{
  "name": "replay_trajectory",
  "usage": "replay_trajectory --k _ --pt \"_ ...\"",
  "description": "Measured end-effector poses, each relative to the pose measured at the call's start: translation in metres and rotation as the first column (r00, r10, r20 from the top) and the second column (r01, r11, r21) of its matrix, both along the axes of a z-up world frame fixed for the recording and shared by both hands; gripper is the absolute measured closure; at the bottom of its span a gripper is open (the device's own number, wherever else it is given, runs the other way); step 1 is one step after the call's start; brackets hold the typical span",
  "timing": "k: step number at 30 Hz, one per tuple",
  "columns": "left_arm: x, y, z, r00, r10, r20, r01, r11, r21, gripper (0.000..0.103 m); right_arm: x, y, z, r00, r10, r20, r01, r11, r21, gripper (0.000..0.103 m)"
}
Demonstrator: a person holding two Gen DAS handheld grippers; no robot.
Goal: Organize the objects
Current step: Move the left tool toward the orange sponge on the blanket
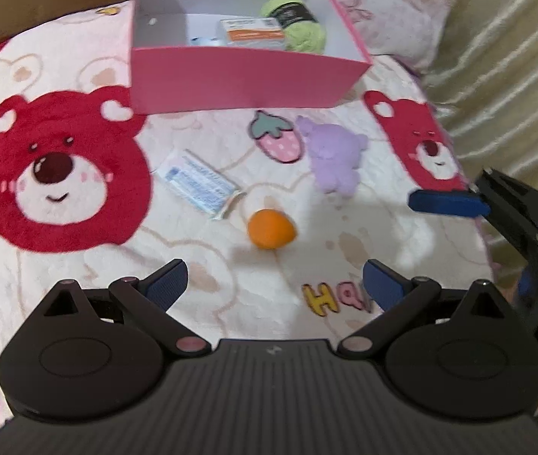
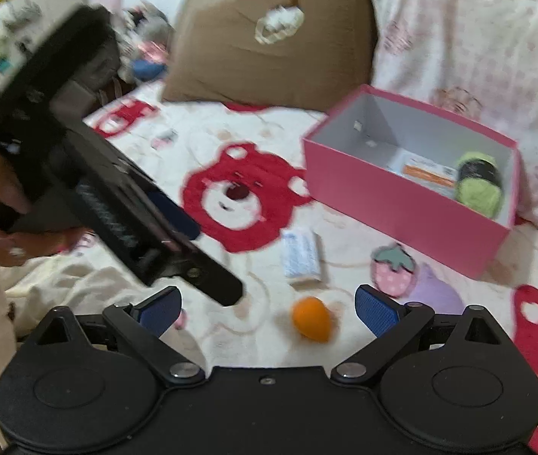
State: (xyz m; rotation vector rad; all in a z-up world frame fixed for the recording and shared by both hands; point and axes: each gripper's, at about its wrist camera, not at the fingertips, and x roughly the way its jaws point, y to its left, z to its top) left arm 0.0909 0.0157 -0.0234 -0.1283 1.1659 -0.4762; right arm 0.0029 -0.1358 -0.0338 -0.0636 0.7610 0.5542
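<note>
Two handheld grippers were pictured above a bear-print blanket midway through a tidying job. The pink box already held a green yarn ball and an orange-labelled packet. Three items were left on the blanket: an orange egg-shaped object, a white-and-blue packet near it, and a purple plush toy just before the box. The left gripper was seen with fingers spread wide and empty, as was the right gripper; the orange object lay ahead of both. The next pickup was judged to call for a descent over it, fingers straddling it before closing.
</note>
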Motion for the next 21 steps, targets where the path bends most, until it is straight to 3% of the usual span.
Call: replay_trajectory --k 5,9,15,19,21 --pt "-0.008 -0.003 -0.014 0.997 0.028 0.067 -0.032 0.998 0.049 0.003 -0.001 0.001 -0.03 1.0 0.001 -0.003 -0.001 0.999 -0.055 0.004" --pt "-0.015 -0.015 -0.026 0.99 -0.009 0.139 -0.005 0.995 0.099 0.003 0.008 -0.005 -0.046 0.995 -0.027 -0.096 0.03 0.999 0.028 0.004" --pt "-0.011 -0.018 -0.048 0.996 0.041 0.073 -0.043 0.999 0.019 0.004 0.02 -0.007 -0.062 0.983 -0.082 -0.162 0.085 0.996 0.012 0.004" --pt "-0.01 -0.032 -0.056 0.99 0.047 0.132 -0.057 0.996 0.075 0.006 0.025 -0.009 -0.072 0.985 -0.076 -0.156 0.079 0.997 0.012 0.008" --pt "-0.008 -0.032 -0.062 0.99 0.059 0.129 -0.067 0.996 0.061 0.007 0.03 -0.01 -0.078 0.983 -0.079 -0.164 0.082 0.997 0.01 0.008"
